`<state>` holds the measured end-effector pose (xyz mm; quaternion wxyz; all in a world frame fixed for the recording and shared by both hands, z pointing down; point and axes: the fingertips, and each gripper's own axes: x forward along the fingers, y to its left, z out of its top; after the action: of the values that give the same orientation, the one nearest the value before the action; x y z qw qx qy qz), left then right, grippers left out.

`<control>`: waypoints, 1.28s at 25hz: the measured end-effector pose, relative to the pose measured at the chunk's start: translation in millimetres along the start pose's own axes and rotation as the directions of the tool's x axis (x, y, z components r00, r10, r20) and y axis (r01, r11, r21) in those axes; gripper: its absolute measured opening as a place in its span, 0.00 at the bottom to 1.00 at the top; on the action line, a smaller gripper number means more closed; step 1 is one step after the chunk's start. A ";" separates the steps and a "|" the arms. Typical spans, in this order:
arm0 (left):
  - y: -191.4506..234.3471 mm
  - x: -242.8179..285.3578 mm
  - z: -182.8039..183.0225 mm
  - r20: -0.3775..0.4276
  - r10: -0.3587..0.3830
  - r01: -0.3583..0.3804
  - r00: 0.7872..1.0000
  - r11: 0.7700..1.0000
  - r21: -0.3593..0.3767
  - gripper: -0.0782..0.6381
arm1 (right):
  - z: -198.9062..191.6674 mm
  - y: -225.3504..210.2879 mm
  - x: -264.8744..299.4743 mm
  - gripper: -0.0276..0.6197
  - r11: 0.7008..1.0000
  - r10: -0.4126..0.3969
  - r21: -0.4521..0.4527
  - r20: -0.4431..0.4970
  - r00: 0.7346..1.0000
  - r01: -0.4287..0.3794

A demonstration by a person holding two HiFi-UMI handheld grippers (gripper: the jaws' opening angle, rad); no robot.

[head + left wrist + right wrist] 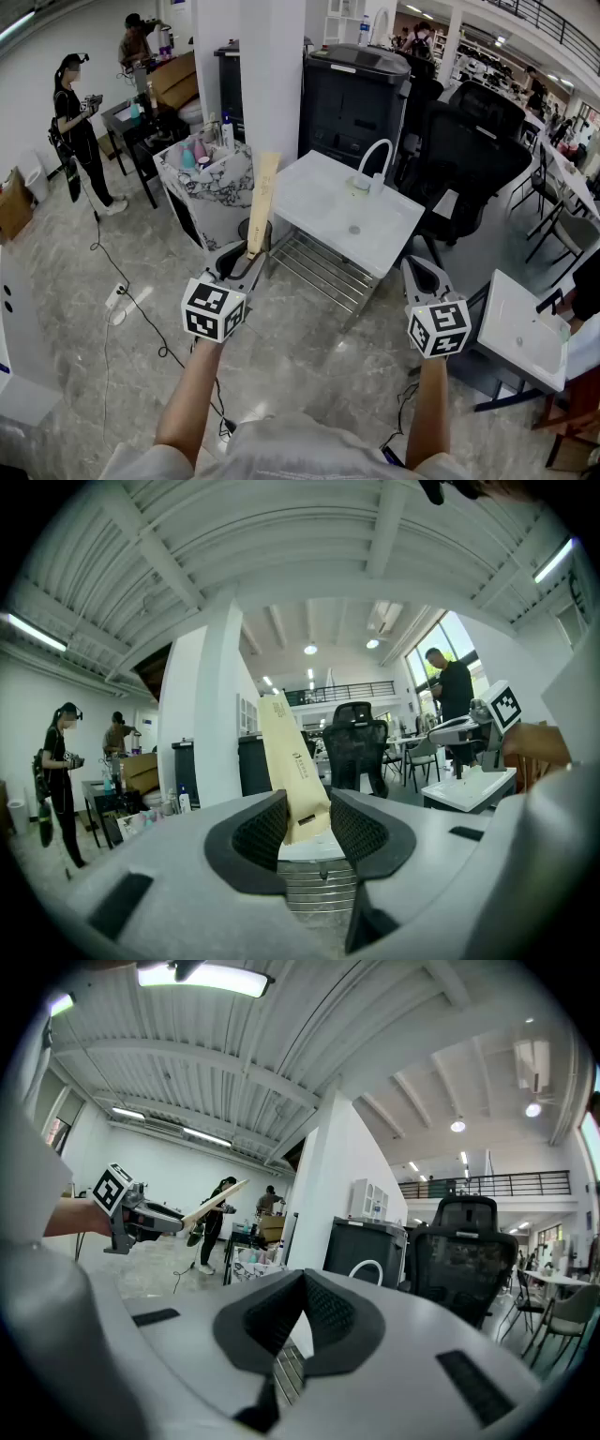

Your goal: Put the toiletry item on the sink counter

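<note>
I am holding the packet (262, 202), a long flat beige sachet, by its bottom end in the left claw (246, 258). It is standing nearly upright in the air, above the floor and short of the sink counter (314, 202). In the left gripper view the packet (292, 771) is sitting between the two ribbed pads, which are pinching its lower end.

I am judging it to be light, thin and fairly stiff, probably paper or film wrapping something slim. It may flex or swing at the free top, and it could slide if I loosen my grip. The low grip is working for carrying it. To set it down, I am thinking of tipping it flat onto the white surface.

The right claw (424, 277) is hanging empty beside the counter's near corner, with its jaws pressed together at the tips in the right gripper view (300, 1321).

On the counter, the curved tap (375, 155) is standing at the far edge, so the near, bare part is looking like the best landing spot. A wire shelf (319, 272) is running below it. To the left a marbled cart (225, 192) is holding bottles (199, 150) against a white pillar (272, 75), close to my path. A black cabinet (356, 94) and an office chair (469, 159) are standing behind the counter. A person (75, 122) is standing well off to the left, and a cable (141, 309) is trailing across the floor.
</note>
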<state>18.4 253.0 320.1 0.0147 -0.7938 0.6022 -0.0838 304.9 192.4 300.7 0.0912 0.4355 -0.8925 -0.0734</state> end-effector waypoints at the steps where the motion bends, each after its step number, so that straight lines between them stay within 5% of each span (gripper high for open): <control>1: 0.8 -1.0 -0.6 0.000 0.000 0.000 1.000 1.000 0.000 0.30 | -1.1 1.5 0.1 0.04 1.000 0.000 0.002 -0.003 1.000 0.000; 14: 31.6 -32.4 -24.7 -0.029 -0.033 0.033 0.999 0.999 -0.010 0.30 | 3.5 59.3 8.6 0.04 0.993 0.007 -0.120 -0.025 1.000 -0.010; 22: 65.8 -53.9 -57.1 -0.070 -0.052 0.051 0.996 0.998 -0.028 0.30 | -1.5 86.9 20.2 0.04 1.000 -0.026 -0.016 -0.057 0.998 0.025; 32: 111.8 -35.6 -81.5 -0.108 -0.018 0.013 0.994 0.999 -0.051 0.30 | -14.4 95.8 79.3 0.04 1.000 0.013 0.005 -0.079 0.997 -0.013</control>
<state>-109.8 262.8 382.4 -0.0384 -0.7929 0.5978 -0.1118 187.1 187.4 342.8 0.1260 0.4325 -0.8912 -0.0536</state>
